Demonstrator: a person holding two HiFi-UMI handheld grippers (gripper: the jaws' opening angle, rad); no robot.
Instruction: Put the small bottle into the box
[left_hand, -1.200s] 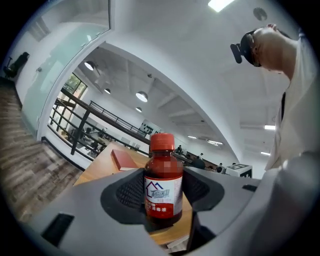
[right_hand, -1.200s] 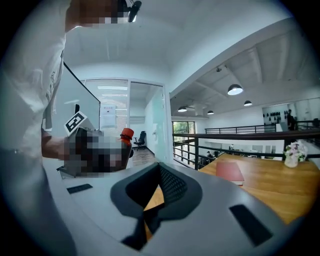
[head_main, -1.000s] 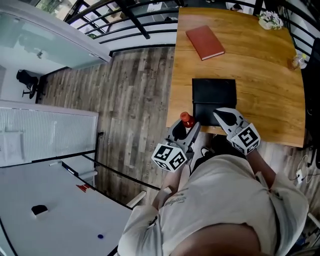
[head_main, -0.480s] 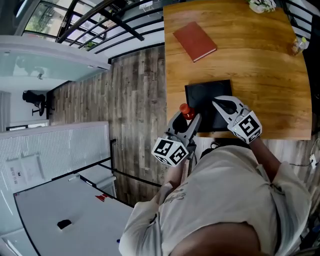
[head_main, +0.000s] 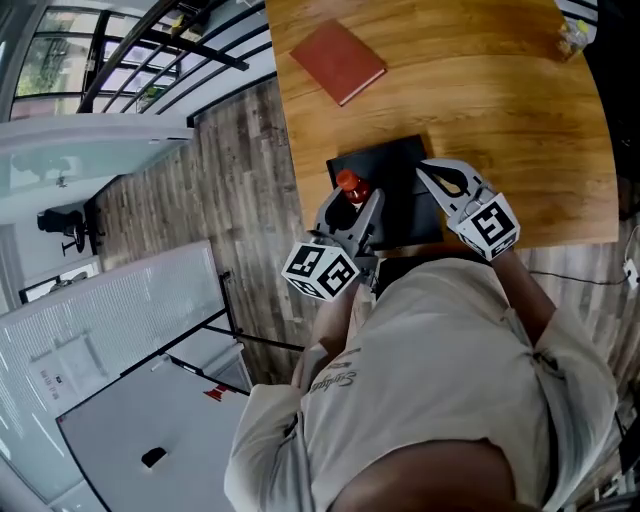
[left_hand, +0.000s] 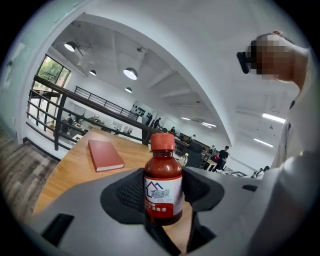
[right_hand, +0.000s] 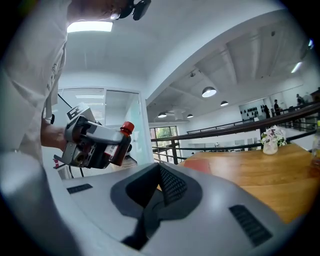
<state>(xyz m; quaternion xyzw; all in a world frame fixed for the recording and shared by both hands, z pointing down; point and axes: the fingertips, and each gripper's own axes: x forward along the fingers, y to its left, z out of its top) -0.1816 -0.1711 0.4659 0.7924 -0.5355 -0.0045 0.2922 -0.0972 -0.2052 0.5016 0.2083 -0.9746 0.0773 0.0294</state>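
Note:
The small brown bottle (head_main: 347, 184) with a red cap and a red-and-white label stands upright between the jaws of my left gripper (head_main: 352, 203), which is shut on it. The left gripper view shows the bottle (left_hand: 163, 186) gripped at its lower half. It hangs over the left part of the black box (head_main: 396, 160), which lies at the near edge of the wooden table (head_main: 520, 130). My right gripper (head_main: 428, 173) is shut and holds nothing, over the box's right side. From the right gripper view, the bottle (right_hand: 120, 142) in the left gripper (right_hand: 93, 143) sits to the left.
A red book (head_main: 338, 62) lies on the table's far left part, also visible as the red book (left_hand: 105, 155) beyond the bottle. A small vase of flowers (right_hand: 270, 140) stands far off on the table. Wood floor and a black railing lie left of the table.
Both grippers have moved forward from the table's near edge. The bottle, held all along, has gone from beside the box's near left corner to over its left part.

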